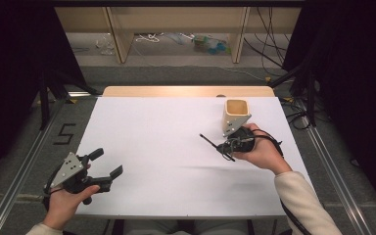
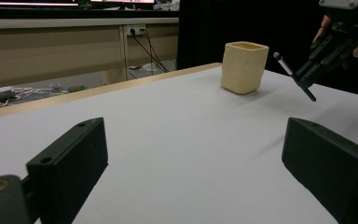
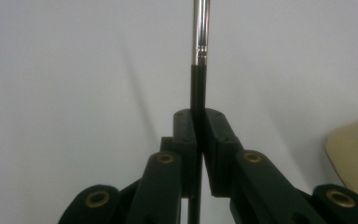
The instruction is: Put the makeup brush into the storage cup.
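Left hand-held gripper (image 1: 108, 164) sits low with its jaws spread wide. Right hand-held gripper (image 1: 223, 147) is clamped tight, wrist angled inward.

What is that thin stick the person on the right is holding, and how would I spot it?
Start at the white table and find the cream cup near its far right corner. Just in front, the right gripper is shut on a pen. It is the one slim black rod there, with a silver section.
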The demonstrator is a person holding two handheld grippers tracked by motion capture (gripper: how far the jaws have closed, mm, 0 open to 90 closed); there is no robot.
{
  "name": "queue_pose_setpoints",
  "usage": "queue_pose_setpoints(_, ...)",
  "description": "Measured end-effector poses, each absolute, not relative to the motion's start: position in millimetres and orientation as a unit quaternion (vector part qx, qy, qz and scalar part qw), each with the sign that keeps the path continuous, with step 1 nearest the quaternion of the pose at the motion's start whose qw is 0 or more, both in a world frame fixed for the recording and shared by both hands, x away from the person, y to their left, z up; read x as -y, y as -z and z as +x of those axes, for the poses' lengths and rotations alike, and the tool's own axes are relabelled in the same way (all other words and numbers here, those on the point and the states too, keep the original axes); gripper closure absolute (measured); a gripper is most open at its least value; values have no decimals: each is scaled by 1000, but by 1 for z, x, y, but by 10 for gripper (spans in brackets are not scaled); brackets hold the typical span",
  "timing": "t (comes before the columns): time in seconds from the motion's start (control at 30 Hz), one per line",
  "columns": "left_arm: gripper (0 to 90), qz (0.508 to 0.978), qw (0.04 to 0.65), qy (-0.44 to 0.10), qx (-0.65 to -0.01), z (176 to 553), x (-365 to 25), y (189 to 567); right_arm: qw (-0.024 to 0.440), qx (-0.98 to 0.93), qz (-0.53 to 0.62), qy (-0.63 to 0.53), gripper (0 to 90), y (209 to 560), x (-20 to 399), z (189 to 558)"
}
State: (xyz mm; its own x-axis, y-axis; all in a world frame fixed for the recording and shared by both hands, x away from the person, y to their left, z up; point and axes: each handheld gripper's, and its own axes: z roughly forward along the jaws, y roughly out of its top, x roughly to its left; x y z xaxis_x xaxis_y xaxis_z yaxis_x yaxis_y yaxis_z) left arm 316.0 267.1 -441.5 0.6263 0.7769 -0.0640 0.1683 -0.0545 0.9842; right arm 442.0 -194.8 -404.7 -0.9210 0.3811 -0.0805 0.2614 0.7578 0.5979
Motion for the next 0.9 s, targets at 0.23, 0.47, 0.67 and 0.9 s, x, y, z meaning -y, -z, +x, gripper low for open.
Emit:
queue_pose_setpoints(0.23, 64, 679, 593, -256, -348, 316, -267, 442, 107, -928, 174, -310, 846, 406, 196, 442)
queue_pose_setpoints(0.47, 64, 679, 593, -257, -348, 316, -267, 441, 113, -925, 176, -318, 846, 407, 197, 442)
queue_pose_setpoints(0.67, 65, 679, 593, -257, -348, 316, -267, 441, 119, -919, 179, -330, 846, 407, 199, 443)
queue_pose_setpoints(0.9, 65, 679, 593, -257, -348, 316, -267, 441, 120, -915, 181, -339, 846, 408, 200, 443)
